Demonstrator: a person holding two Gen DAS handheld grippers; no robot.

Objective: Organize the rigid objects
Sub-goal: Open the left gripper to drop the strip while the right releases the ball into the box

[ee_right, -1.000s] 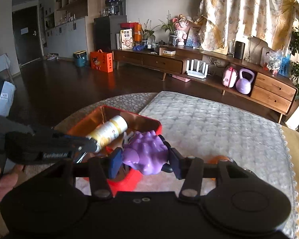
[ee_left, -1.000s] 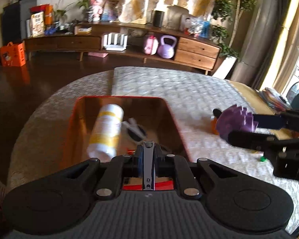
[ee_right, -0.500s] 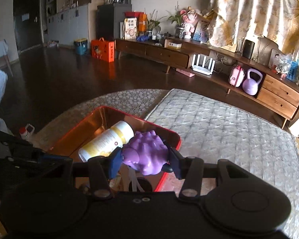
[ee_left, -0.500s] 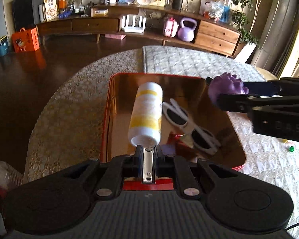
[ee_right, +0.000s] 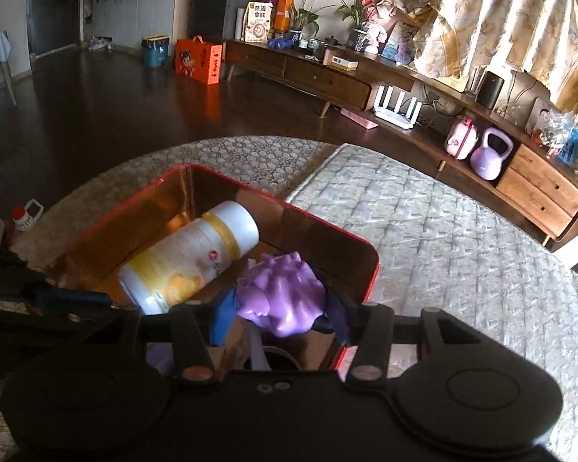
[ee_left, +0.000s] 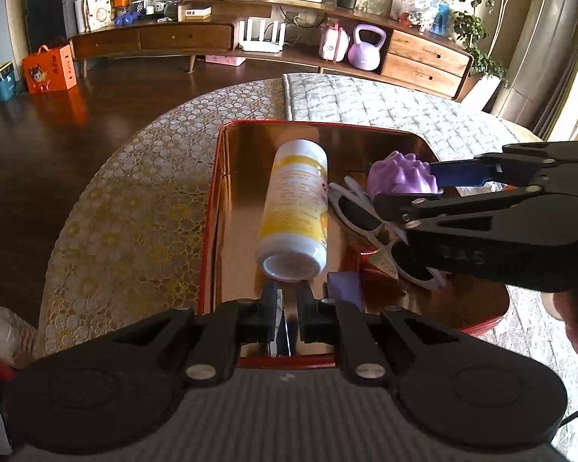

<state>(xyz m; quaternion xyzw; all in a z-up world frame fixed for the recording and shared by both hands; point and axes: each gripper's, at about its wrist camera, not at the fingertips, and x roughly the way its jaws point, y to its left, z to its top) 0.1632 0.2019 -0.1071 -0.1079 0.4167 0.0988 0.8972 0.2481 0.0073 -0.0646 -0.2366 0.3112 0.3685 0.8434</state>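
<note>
Left wrist view: the left gripper has its two fingers pressed together on the near wall of a red tin tray. The tray is shiny gold inside and sits on a round table with a patterned cloth. A white bottle with a yellow label lies on its side in the tray, its flat bottom toward the camera. The small print on the label is too blurry to read. White sunglasses with dark lenses lie just beside the bottle. The right gripper comes in from the right, and raised letters on its black body look like "DAS". Its fingers are clamped on a purple spiky ball, held over the tray above the sunglasses.

Right wrist view: the purple spiky ball is bumpy and soft purple, squeezed between blue finger pads. It hangs inside the tray's right end, near the bottle's side. The bottle has a small red mark on its label.
</note>
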